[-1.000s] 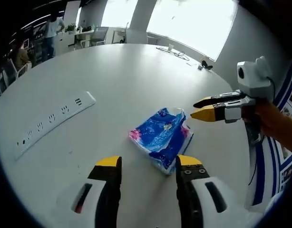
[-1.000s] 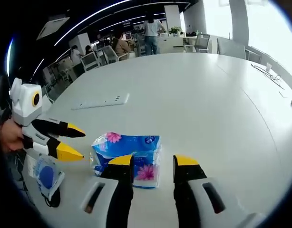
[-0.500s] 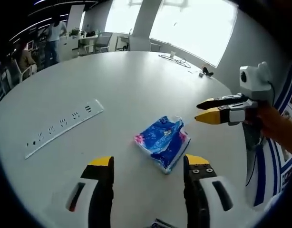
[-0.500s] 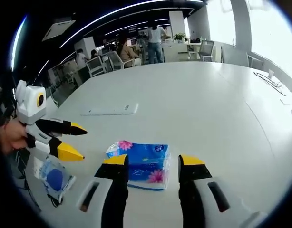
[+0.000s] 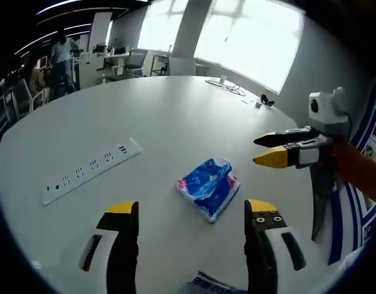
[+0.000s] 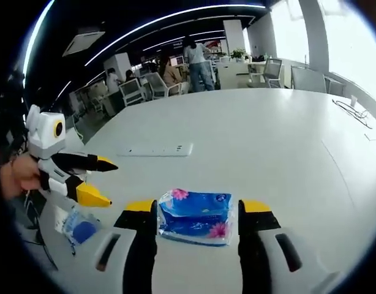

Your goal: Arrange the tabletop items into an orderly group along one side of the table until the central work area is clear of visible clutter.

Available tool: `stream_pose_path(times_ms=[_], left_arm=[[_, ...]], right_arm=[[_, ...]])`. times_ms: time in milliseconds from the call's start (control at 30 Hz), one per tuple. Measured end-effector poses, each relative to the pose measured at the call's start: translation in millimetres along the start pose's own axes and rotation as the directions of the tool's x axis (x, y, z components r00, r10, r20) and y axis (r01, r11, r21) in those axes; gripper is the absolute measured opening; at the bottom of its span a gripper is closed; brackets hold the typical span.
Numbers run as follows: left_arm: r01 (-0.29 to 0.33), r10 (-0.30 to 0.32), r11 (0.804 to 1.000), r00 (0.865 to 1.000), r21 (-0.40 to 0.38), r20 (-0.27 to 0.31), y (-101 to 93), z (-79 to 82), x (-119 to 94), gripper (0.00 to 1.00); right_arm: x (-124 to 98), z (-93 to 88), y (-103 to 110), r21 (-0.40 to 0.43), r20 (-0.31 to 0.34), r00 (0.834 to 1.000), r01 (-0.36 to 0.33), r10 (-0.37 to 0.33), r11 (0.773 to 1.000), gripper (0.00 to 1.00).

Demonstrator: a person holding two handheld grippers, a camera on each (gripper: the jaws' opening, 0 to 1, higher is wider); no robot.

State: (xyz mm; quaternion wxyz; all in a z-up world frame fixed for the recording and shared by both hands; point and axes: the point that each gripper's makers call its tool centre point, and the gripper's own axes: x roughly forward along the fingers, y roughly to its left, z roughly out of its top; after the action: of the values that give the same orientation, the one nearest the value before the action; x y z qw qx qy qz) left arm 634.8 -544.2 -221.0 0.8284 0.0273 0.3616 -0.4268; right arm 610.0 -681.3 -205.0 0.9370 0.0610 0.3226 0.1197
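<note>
We take the tissue pack as our landmark on the table. In the left gripper view, the power strip lies well to its left, also on the table, and the right gripper hovers to its right. In the right gripper view, the strip lies beyond the pack, the left gripper hangs to its left, and a small packet lies further left.

Left gripper view looking down over round white table toward bright windows, right gripper view facing the opposite way across it toward office desks, both near, sharing blue floral tissue pack and white power strip
</note>
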Motion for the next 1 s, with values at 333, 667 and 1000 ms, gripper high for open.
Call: stream_pose_path(times_ms=[333, 667, 1000], left_arm=[[-0.017, 0.018, 1.0, 0.999, -0.021, 0.029, 6.3, 0.6, -32, 0.81], [-0.031, 0.032, 0.999, 0.998, -0.025, 0.054, 5.9, -0.7, -58, 0.81], [-0.049, 0.052, 0.998, 0.996, -0.046, 0.078, 10.2, -11.4, -88, 0.81]], right_arm=[[-10, 7.2, 21, -0.016, 0.019, 0.999, -0.037, 0.037, 0.999, 0.57], [-22, 5.3, 44, -0.035, 0.02, 0.998, -0.067, 0.068, 0.997, 0.58], [-33, 3.3, 64, -0.048, 0.028, 0.995, -0.093, 0.094, 0.995, 0.57]])
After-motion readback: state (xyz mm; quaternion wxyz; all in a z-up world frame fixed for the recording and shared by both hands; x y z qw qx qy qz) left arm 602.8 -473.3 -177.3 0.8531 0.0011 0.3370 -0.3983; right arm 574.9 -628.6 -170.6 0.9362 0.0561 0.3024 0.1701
